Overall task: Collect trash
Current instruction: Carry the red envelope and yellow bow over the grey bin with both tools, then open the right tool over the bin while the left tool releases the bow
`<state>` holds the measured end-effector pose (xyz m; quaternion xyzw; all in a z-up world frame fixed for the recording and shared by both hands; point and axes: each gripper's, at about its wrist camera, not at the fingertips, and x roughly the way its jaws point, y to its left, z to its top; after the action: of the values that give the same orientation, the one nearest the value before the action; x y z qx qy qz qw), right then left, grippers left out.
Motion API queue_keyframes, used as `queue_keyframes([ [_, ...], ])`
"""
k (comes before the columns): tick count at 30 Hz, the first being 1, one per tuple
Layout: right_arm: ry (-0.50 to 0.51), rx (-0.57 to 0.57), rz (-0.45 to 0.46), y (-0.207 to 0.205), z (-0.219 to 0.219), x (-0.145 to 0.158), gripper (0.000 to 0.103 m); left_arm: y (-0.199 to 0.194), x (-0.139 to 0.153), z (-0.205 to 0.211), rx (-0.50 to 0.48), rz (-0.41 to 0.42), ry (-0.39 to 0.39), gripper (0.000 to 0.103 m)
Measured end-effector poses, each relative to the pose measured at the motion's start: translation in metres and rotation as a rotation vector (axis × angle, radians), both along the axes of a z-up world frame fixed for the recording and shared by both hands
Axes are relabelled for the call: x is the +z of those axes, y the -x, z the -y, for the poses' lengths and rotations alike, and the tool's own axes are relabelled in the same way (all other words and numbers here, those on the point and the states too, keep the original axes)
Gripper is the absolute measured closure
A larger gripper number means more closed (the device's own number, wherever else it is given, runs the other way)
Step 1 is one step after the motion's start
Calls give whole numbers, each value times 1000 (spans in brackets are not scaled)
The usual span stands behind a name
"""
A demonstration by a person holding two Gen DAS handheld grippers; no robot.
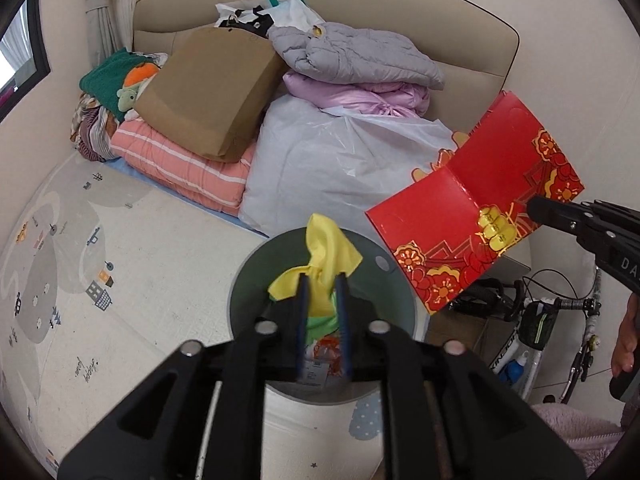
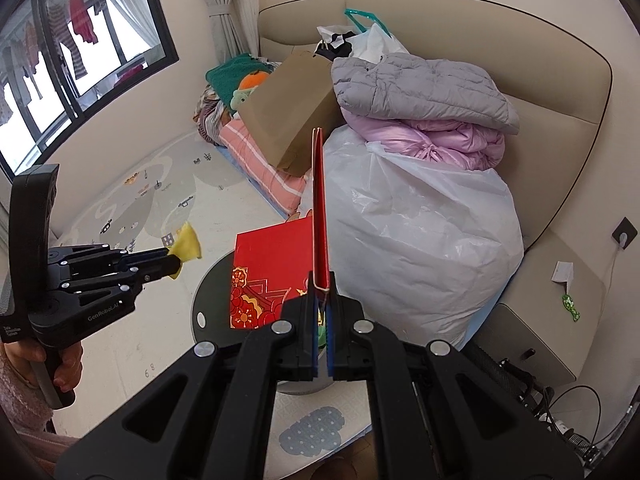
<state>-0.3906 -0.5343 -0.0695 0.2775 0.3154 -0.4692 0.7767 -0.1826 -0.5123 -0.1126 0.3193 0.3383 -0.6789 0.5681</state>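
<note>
Your left gripper [image 1: 323, 280], jaws spread, has the yellow wrapper [image 1: 328, 256] loose between them at centre frame; it may snag instead of dropping into the bin [image 1: 400, 300]. Your right gripper [image 2: 320, 300] pinches the red envelope [image 2: 276, 268], which overhangs the rim and may land outside.

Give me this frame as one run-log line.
left gripper: fingers parted, yellow rag between them, over bin | right gripper: shut on red card | card: not yet binned

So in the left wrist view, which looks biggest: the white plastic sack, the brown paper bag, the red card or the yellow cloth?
1. White plastic sack
2. Brown paper bag
3. Red card, nearer the camera, so unsure
4. Yellow cloth
</note>
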Motion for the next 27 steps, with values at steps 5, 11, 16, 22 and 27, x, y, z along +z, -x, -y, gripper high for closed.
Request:
queue_keyframes([
  [5, -9, -9, -13, -6, -2, -2, 101, 2, 1, -4, -5, 10, 40, 24],
  [11, -11, 27, -17, -18, 0, -3, 101, -8, 0, -7, 30, 9, 45, 24],
  [16, -6, 74, -20, -34, 3, -4, 101, -19, 3, -12, 72, 2, 52, 24],
  [22, -25, 137, -30, -56, 11, -12, 98, -26, 3, -14, 102, 3, 56, 24],
  [27, -12, 136, -32, -64, 12, -16, 32, -26, 5, -15, 112, 8, 58, 24],
])
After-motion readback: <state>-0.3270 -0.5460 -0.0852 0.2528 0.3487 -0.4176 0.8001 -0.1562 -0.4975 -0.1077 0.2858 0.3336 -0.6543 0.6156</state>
